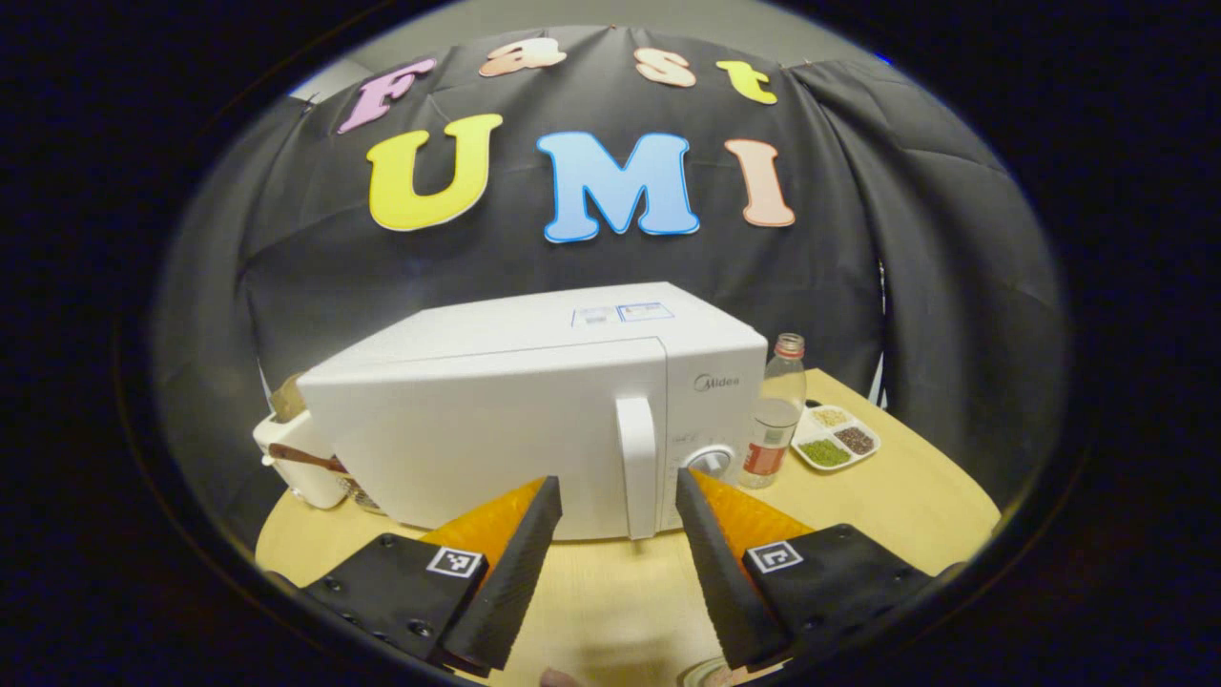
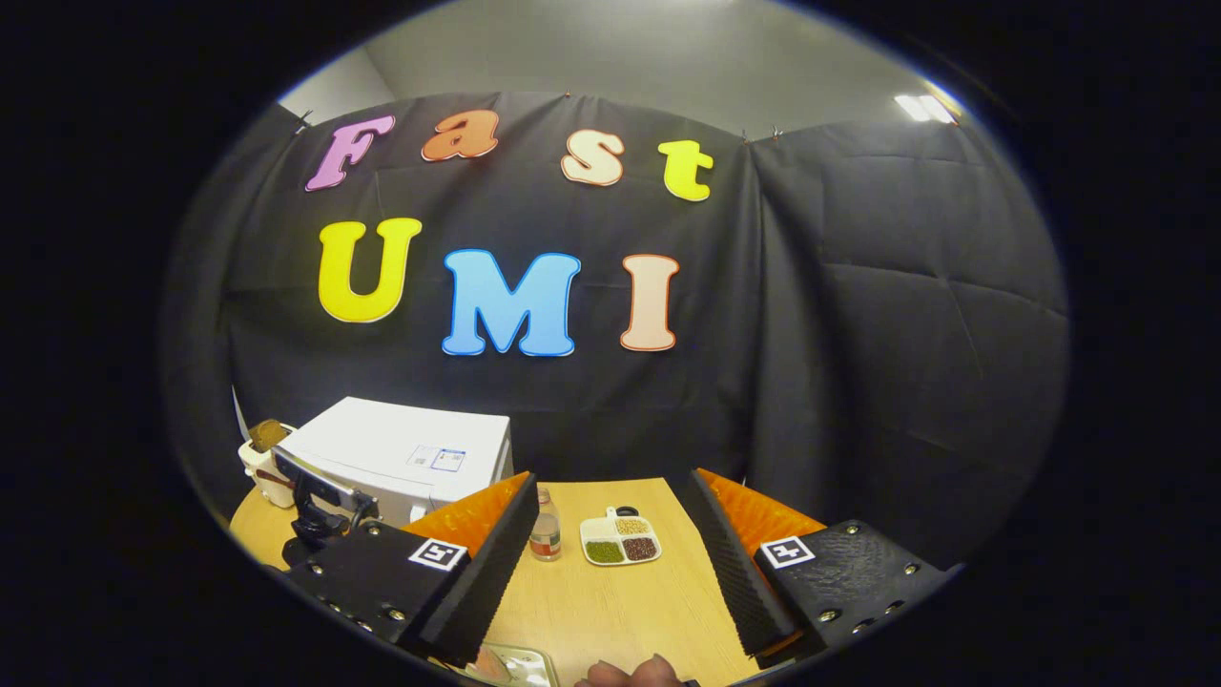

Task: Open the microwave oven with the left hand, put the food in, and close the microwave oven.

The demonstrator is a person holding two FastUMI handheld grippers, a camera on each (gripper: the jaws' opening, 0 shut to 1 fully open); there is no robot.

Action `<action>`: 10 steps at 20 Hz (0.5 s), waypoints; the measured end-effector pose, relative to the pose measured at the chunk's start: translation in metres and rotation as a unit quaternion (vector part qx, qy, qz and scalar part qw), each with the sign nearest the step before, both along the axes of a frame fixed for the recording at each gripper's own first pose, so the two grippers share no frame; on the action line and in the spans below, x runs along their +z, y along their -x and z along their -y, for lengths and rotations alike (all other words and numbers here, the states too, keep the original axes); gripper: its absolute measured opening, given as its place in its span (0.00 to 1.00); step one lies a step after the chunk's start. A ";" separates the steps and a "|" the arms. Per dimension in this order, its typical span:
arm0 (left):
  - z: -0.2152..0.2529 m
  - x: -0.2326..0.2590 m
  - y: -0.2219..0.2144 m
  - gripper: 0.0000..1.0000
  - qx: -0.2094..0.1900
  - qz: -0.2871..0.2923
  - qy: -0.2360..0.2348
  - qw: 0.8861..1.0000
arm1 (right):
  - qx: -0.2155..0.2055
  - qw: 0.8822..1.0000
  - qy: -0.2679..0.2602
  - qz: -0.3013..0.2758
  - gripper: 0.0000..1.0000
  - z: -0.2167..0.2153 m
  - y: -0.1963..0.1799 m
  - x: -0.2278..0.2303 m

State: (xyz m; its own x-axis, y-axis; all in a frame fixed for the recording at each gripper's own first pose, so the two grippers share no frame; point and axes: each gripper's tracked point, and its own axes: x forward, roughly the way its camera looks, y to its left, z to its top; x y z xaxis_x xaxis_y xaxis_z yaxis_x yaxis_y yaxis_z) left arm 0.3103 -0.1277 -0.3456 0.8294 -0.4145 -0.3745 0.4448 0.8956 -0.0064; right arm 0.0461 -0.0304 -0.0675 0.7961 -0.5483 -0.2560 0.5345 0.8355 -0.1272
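left hand-held gripper (image 1: 618,496) jaws apart, facing microwave door handle (image 1: 637,466); door closed. straddle handle squarely, clamp, then pull.

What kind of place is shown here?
Probably a staged recording booth, not a real kitchen: black cloth wall, a microwave on a small wooden table, and a divided dish of grains.

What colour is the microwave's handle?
White, like the rest of the microwave; the handle shows best in the left gripper view.
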 end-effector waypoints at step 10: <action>0.035 -0.050 -0.031 0.48 -0.006 -0.061 0.021 0.998 | 0.005 1.000 0.007 -0.024 0.96 0.001 -0.002 -0.012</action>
